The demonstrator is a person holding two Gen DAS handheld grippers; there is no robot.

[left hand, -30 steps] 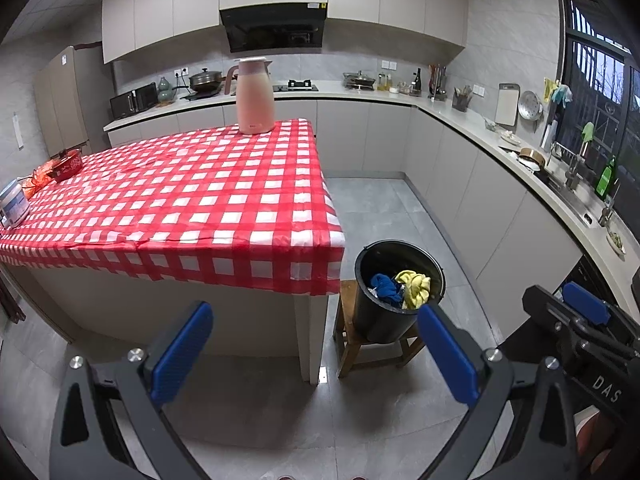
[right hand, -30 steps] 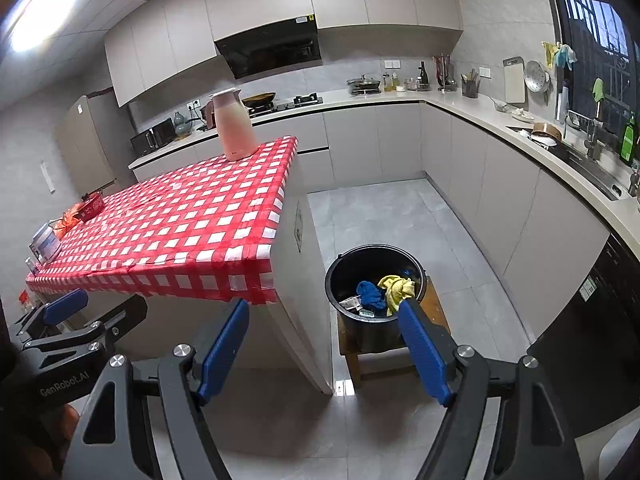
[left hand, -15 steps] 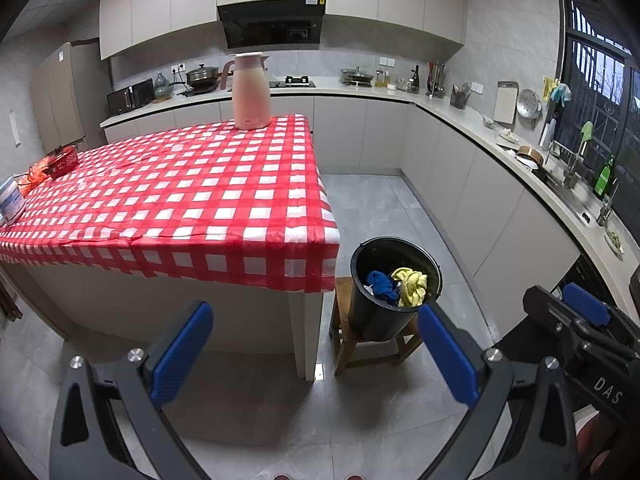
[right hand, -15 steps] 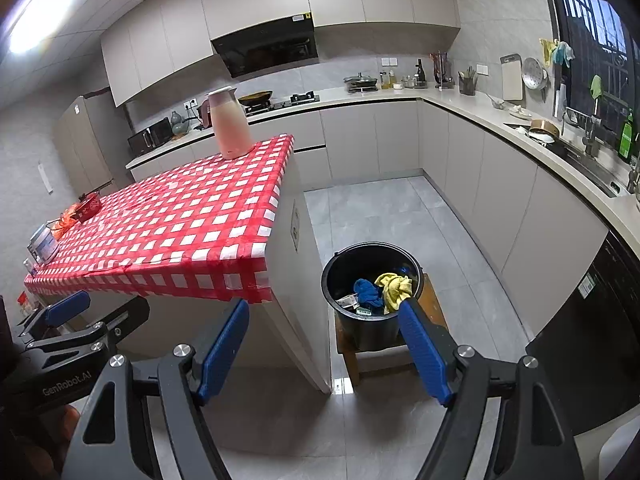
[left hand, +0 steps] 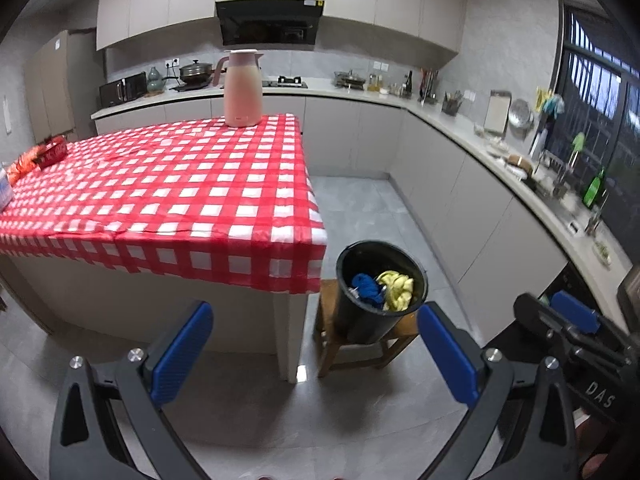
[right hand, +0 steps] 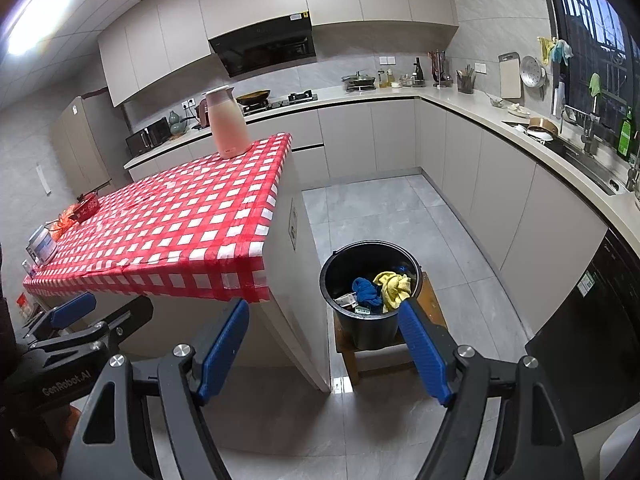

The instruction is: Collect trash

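A black bin (left hand: 368, 322) (right hand: 370, 330) stands on a small wooden stool (left hand: 362, 350) beside the table's near right corner. It holds a blue rag (left hand: 366, 286) (right hand: 366, 290), a yellow rag (left hand: 396, 286) (right hand: 394, 286) and some small wrappers. My left gripper (left hand: 316, 342) is open and empty, held well back from the bin. My right gripper (right hand: 322, 342) is open and empty, also back from the bin. The right gripper also shows at the left wrist view's right edge (left hand: 576, 320). The left gripper shows at the right wrist view's left edge (right hand: 76, 314).
A table with a red checked cloth (left hand: 160, 196) (right hand: 172, 224) carries a pink jug (left hand: 242, 88) (right hand: 228, 126) at its far end and red packets (left hand: 50, 154) and a small box (right hand: 40, 244) at its left end. Kitchen counters (left hand: 520, 184) run along the back and right. Grey tiled floor (left hand: 360, 208) lies between.
Both grippers have drawn back and lowered slightly, so the table and bin sit a little farther off. Both stay open and empty.
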